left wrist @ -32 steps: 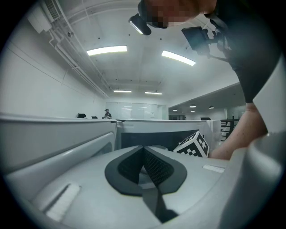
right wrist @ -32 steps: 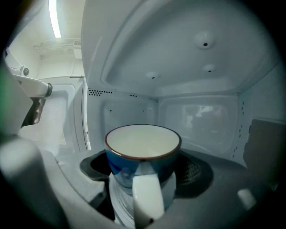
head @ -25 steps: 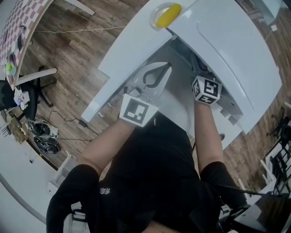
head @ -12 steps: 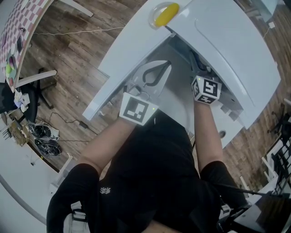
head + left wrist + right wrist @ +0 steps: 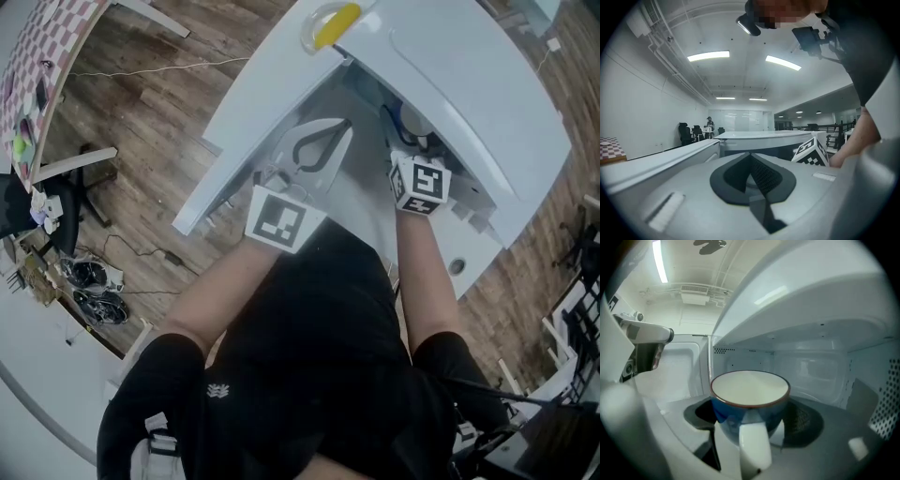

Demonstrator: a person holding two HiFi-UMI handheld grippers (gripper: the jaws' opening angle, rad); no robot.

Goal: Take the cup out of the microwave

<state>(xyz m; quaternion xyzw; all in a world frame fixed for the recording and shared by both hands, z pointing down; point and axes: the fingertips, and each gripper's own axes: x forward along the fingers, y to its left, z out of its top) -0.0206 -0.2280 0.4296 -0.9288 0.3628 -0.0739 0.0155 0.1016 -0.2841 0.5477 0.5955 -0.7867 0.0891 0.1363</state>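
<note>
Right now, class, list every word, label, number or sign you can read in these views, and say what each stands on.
No readable text in any view.
Left gripper: its cube bears a black-and-white square marker, no letters.
Right gripper: its cube bears the same kind of marker, no letters.
Cup and microwave: no print visible.

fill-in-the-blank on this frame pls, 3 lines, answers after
1. The cup is ___ outside and white inside.
2. The right gripper is shut on it, still inside the ___.
3. The left gripper is shut and holds ___.

Missing words: blue; microwave; nothing.
</note>
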